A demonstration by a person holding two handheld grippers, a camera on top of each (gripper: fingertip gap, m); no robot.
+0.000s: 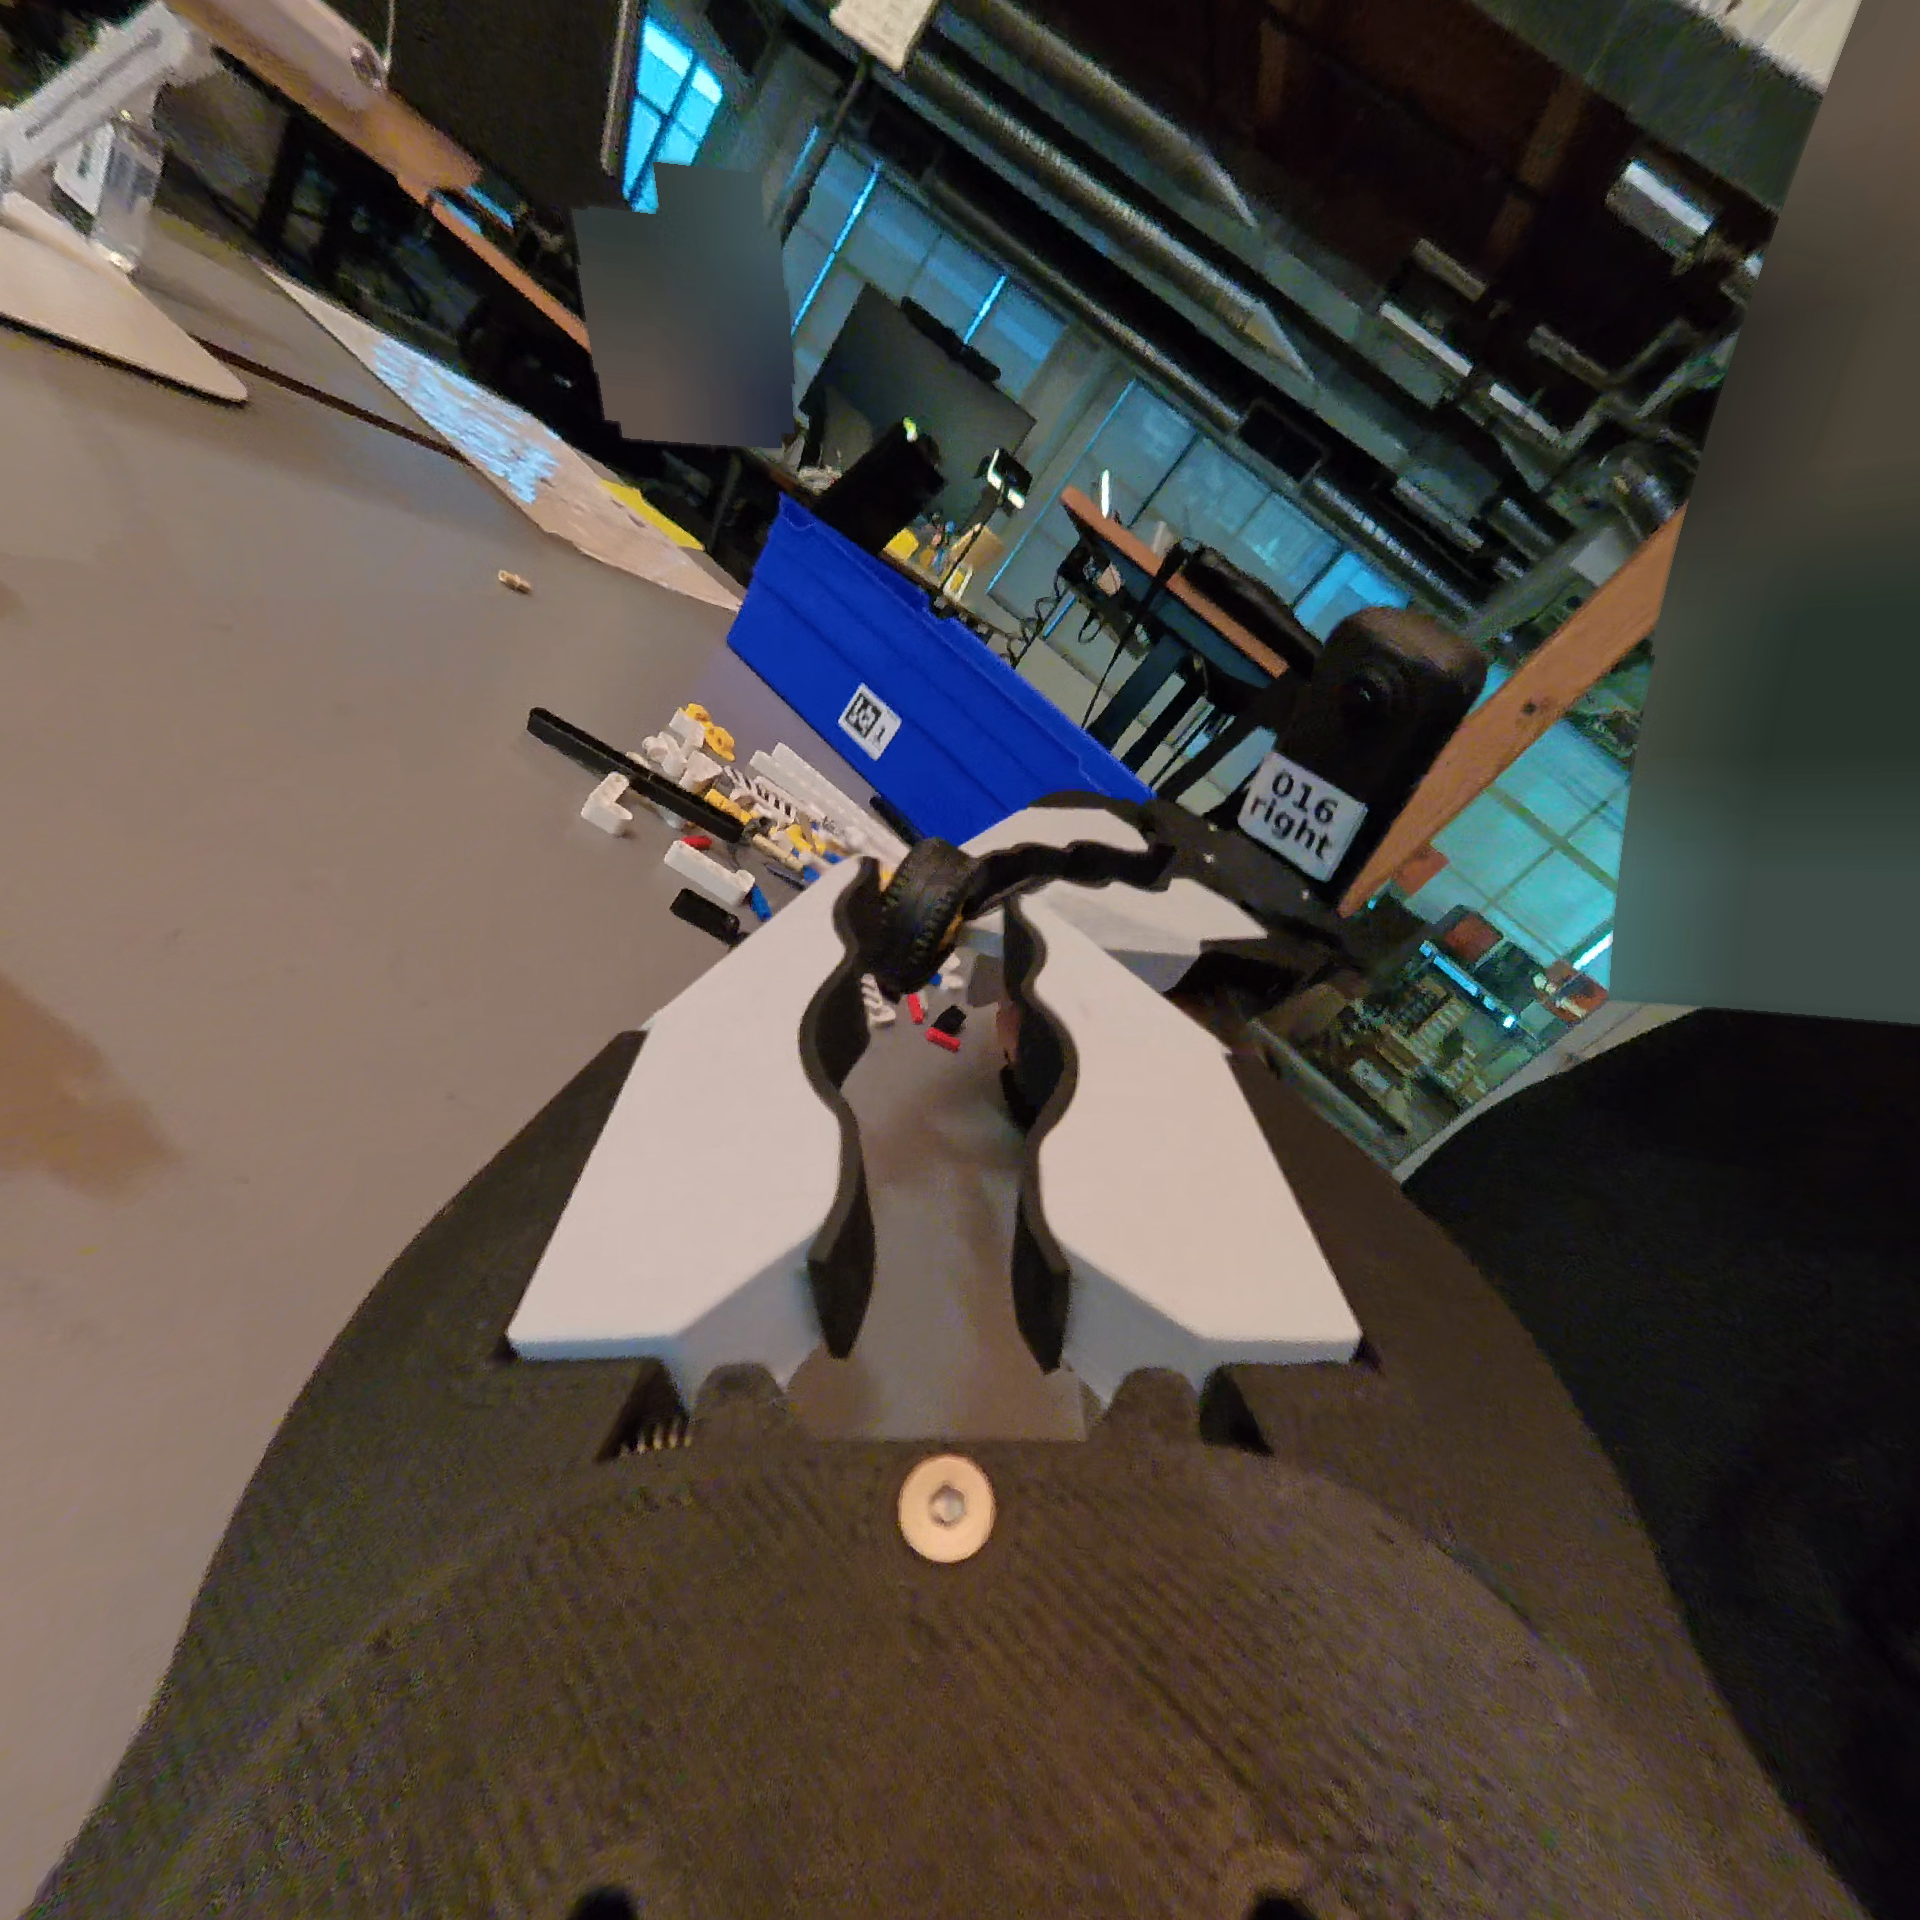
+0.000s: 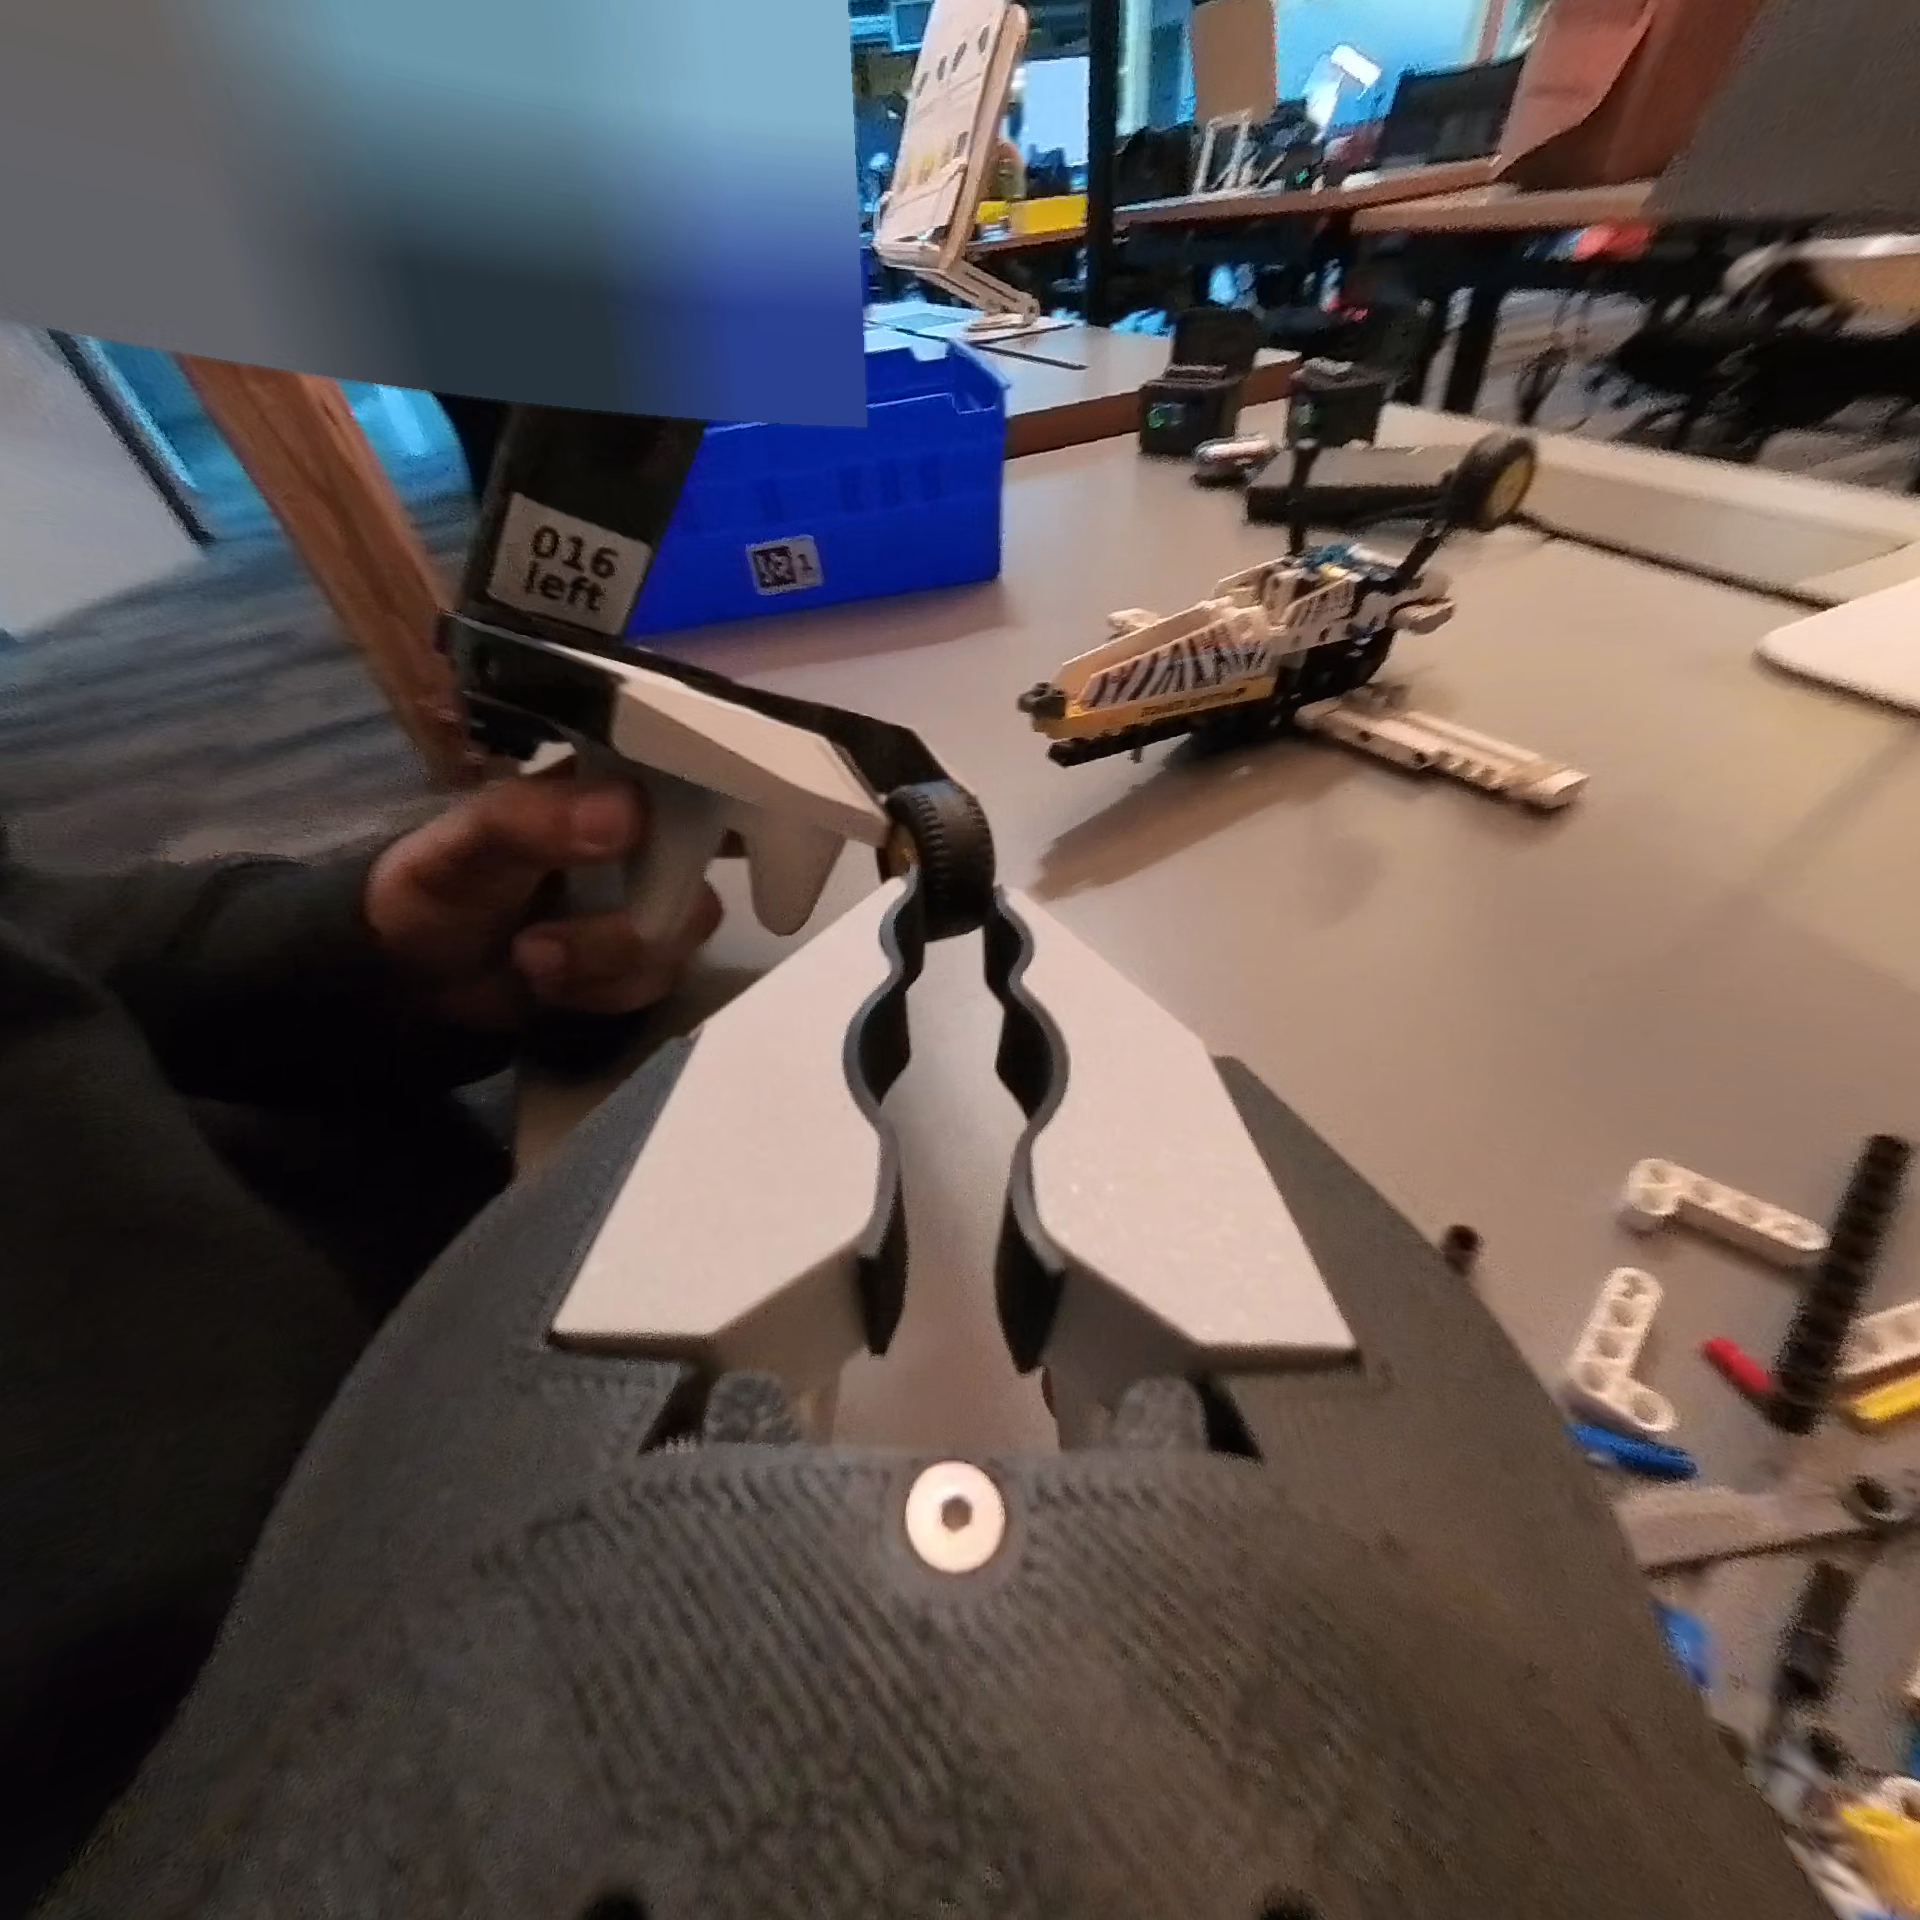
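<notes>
Workshop or lab, industrial type. Exposed pipes and ducts (image 1: 1091, 135) overhead, large windows (image 1: 1174, 468) behind. Grey work table (image 1: 260, 831) strewn with plastic building pieces (image 1: 717, 800), blue storage bin (image 1: 914, 707) at edge. Half-built toy vehicle (image 2: 1226, 655) on same table, black chargers (image 2: 1195, 400) beyond. Further benches (image 2: 1299, 203) crowded with laptops and gear; wooden stand (image 2: 951, 156) with paper sheet.
</notes>
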